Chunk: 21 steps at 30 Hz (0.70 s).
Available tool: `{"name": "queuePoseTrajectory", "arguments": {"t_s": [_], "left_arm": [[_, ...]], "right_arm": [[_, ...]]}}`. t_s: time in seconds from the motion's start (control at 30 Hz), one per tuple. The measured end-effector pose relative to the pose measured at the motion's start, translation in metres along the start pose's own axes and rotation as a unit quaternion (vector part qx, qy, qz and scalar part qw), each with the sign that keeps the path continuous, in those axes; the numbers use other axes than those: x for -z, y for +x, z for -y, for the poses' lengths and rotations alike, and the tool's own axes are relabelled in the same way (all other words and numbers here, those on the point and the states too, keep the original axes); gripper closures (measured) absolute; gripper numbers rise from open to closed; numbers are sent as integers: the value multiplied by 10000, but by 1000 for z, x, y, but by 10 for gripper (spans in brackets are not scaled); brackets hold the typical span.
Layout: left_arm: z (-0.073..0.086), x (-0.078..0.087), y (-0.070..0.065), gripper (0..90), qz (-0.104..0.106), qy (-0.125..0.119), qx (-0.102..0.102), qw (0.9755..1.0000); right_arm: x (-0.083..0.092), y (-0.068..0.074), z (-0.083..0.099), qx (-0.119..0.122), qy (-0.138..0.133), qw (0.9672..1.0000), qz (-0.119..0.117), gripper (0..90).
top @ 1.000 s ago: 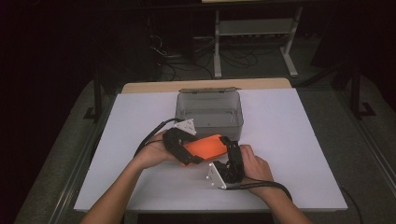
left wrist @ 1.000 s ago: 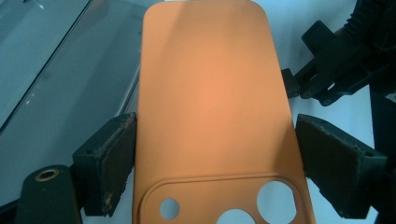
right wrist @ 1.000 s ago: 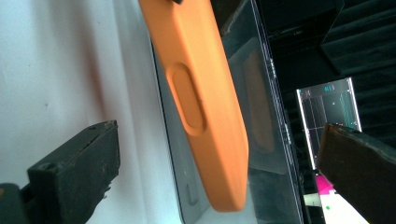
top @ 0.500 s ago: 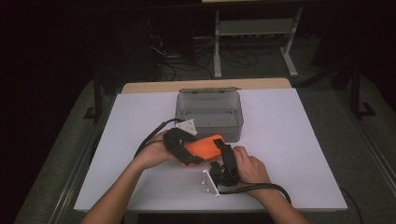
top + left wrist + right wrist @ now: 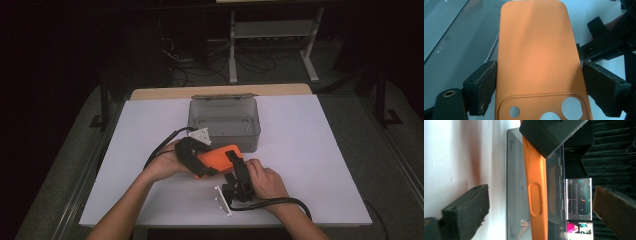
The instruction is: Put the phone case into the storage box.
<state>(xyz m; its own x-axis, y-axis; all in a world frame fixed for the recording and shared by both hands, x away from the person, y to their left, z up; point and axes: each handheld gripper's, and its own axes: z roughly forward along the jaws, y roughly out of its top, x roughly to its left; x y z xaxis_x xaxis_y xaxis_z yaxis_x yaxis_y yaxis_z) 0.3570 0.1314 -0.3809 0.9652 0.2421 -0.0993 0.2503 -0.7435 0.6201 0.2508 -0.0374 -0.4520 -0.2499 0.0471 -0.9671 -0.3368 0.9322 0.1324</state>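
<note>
Left hand-held gripper [image 5: 539, 82] clamping orange phone case [image 5: 536, 50], unmarked

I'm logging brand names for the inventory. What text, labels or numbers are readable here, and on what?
None readable.
Orange phone case: plain, no print.
Grey box: no label visible.
Screens in the right gripper view: lit graphics, too small and blurred to read.
</note>
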Motion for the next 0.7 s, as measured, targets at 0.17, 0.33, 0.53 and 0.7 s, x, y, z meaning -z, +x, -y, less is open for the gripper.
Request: {"name": "queuePoseTrajectory", "arguments": {"t_s": [0.17,0.33,0.53,0.7], "left_arm": [[0,-1,0,153,10,9,8,10000],[0,-1,0,153,0,17,20,10000],[0,-1,0,153,11,23,14,10000],[0,-1,-1,153,18,27,6,10000]], "right_arm": [[0,0,0,-8,10,10000,60,39],[1,1,-2,43,-14,9999,117,113],[3,1,-3,80,-45,9998,159,162],[4,1,-3,127,-30,9998,164,223]]}}
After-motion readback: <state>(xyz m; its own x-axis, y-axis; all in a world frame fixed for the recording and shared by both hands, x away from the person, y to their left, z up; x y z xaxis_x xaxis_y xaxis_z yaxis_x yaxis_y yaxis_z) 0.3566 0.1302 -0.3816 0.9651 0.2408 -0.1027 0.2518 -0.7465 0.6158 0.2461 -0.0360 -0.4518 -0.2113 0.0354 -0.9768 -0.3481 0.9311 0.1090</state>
